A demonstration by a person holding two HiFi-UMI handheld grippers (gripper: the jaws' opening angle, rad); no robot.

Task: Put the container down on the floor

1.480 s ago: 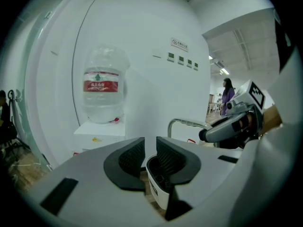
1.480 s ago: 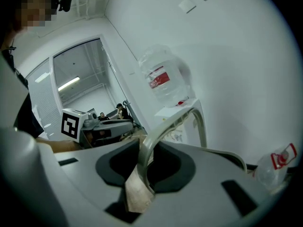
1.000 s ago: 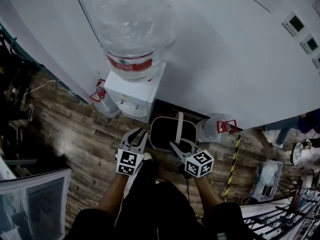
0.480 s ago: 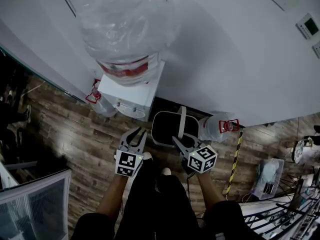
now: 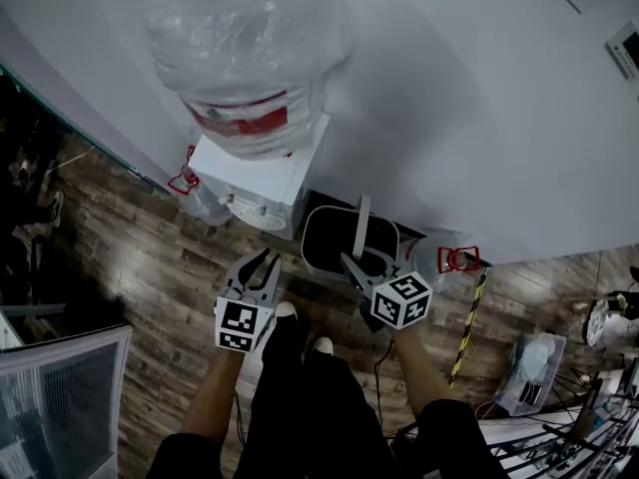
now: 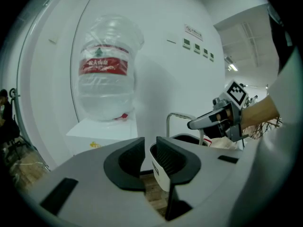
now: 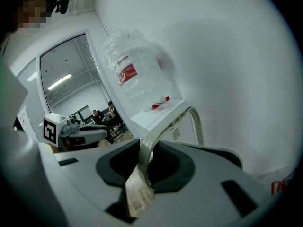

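The container (image 5: 331,239) — a dark-lined bucket with a grey hoop handle (image 5: 360,230) — is seen at the edge of the wooden floor (image 5: 150,257). It is close against the foot of the white wall (image 5: 479,118) and just beside the right-hand side of the water dispenser (image 5: 258,183). The handle is raised upright and is clamped by the right gripper (image 5: 348,262), which is held over the container's near rim. In the right gripper view the grey bar is seen pinched between the two dark jaws, and a paper label (image 7: 137,195) is hung from it just below them. Whether the container's base is touching the floor cannot be told from any view. The left gripper (image 5: 260,263) is held to the left of the container, apart from it, over bare boards in front of the dispenser. Its jaws are parted by a narrow gap and nothing is gripped by them — floorboards are seen through the gap in the left gripper view. A large clear bottle (image 5: 245,48) with a red band is mounted upside down on top of the dispenser. A spare bottle (image 5: 439,257) with a red grip is laid on the floor along the wall, just right of the container. A yellow-and-black striped strip (image 5: 467,317) is run across the boards to the right of the right gripper.
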